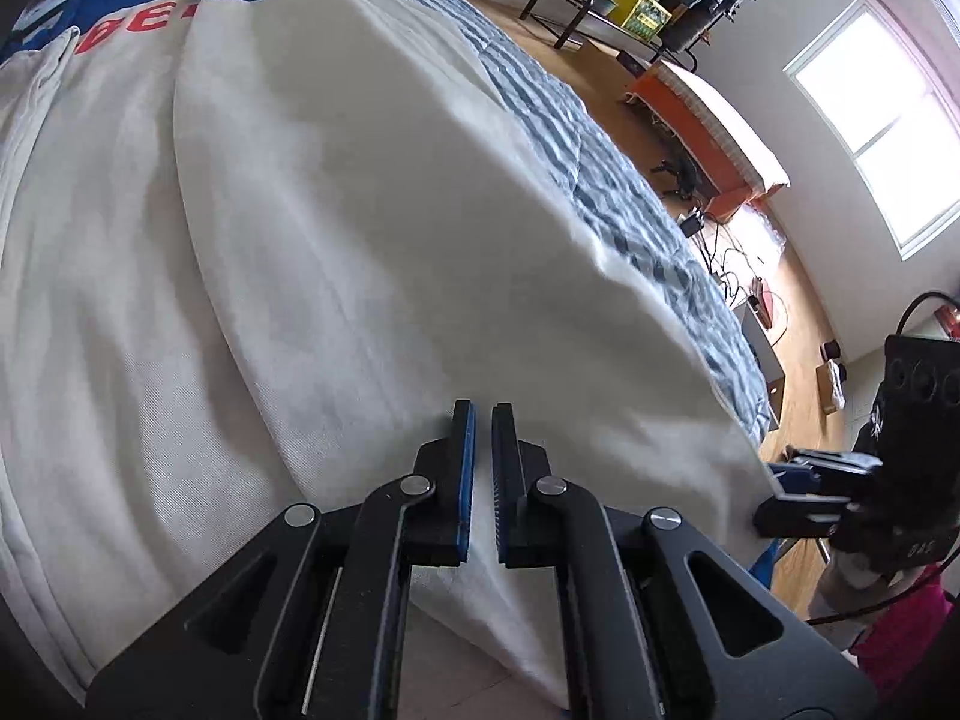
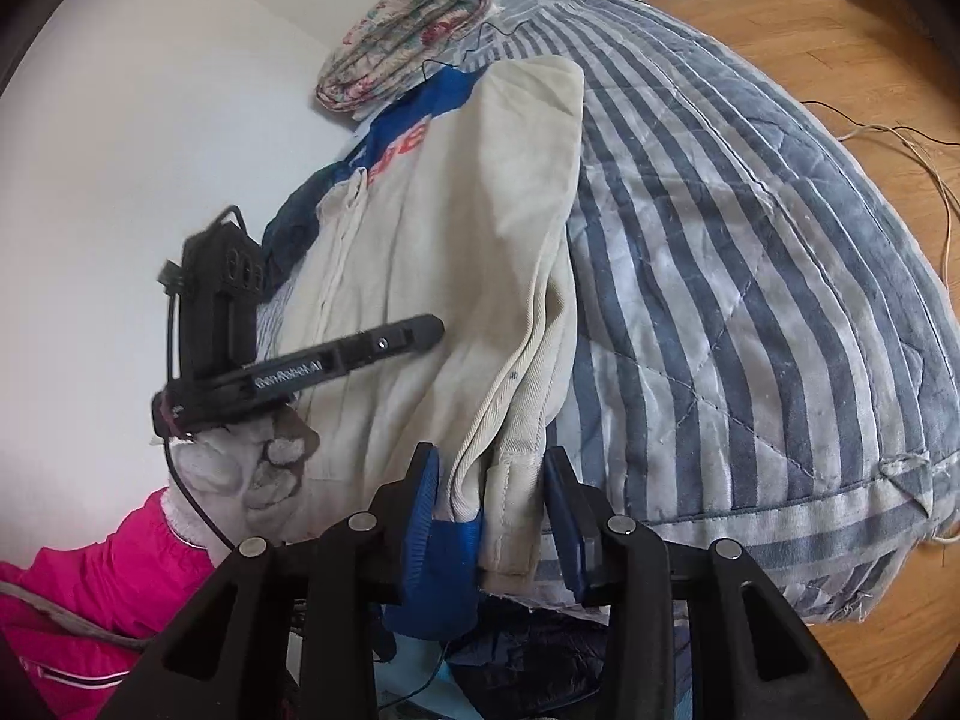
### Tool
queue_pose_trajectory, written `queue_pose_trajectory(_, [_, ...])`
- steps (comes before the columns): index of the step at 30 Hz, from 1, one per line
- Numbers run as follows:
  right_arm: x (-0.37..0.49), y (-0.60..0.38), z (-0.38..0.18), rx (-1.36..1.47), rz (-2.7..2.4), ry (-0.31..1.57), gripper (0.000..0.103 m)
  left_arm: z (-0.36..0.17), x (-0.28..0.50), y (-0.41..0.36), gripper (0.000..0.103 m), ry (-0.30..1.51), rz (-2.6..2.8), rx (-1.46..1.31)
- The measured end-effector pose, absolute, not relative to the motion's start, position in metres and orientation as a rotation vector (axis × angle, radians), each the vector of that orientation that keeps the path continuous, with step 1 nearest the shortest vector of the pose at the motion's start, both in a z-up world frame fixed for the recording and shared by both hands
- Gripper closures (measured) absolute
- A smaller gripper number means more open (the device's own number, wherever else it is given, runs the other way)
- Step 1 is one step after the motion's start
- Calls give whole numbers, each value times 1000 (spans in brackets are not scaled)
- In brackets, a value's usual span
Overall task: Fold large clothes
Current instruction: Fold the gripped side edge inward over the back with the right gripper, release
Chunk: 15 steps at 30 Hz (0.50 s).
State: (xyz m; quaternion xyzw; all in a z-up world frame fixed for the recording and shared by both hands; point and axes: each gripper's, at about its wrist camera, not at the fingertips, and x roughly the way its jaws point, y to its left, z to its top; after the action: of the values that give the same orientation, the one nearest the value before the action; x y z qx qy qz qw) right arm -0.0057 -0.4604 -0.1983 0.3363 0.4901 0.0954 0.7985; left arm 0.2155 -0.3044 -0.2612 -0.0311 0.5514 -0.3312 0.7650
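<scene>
A large cream garment (image 1: 300, 240) with a blue yoke and red letters lies on the striped quilt, one layer folded over itself. My left gripper (image 1: 483, 414) is shut on a white fold, which shows between its pads. In the right wrist view the cream garment (image 2: 450, 210) lies lengthwise, and the left gripper (image 2: 435, 324) rests low across it, held by a gloved hand (image 2: 252, 468). My right gripper (image 2: 492, 462) stands open around the garment's near hem and blue cuff, its pads not pressing. From the left wrist view, the right gripper (image 1: 774, 492) sits at the flap's right corner.
The blue-and-white striped quilt (image 2: 750, 270) covers the bed right of the garment. A folded floral blanket (image 2: 408, 30) lies at its far end by the wall. A pink sleeve (image 2: 90, 600) is at lower left. Beyond the bed are wood floor, cables (image 1: 738, 276) and an orange-sided mattress (image 1: 708, 120).
</scene>
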Motion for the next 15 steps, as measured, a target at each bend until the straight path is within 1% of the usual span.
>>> queue_pose_trajectory(3, [0,-466,-214,752,162,1075,64,-269,212,-305,101,1201,-708,-89])
queue_pose_trajectory(5, [2,-469,-232,809,118,1096,65,-269,211,-308,101,1194,-712,-79])
queue_pose_trajectory(6, [0,-469,-237,809,96,1102,76,-269,211,-307,101,1192,-713,-79])
queue_pose_trajectory(7, [-1,-465,-236,781,71,1109,81,-268,210,-305,100,1198,-713,-86])
queue_pose_trajectory(10, [5,-444,-213,625,24,1117,88,-257,205,-295,101,1213,-715,-136])
queue_pose_trajectory(12, [11,-427,-193,484,-14,1124,89,-240,198,-278,101,1198,-730,-194])
queue_pose_trajectory(15, [21,-396,-167,280,-57,1133,89,-207,183,-248,101,1141,-740,-199])
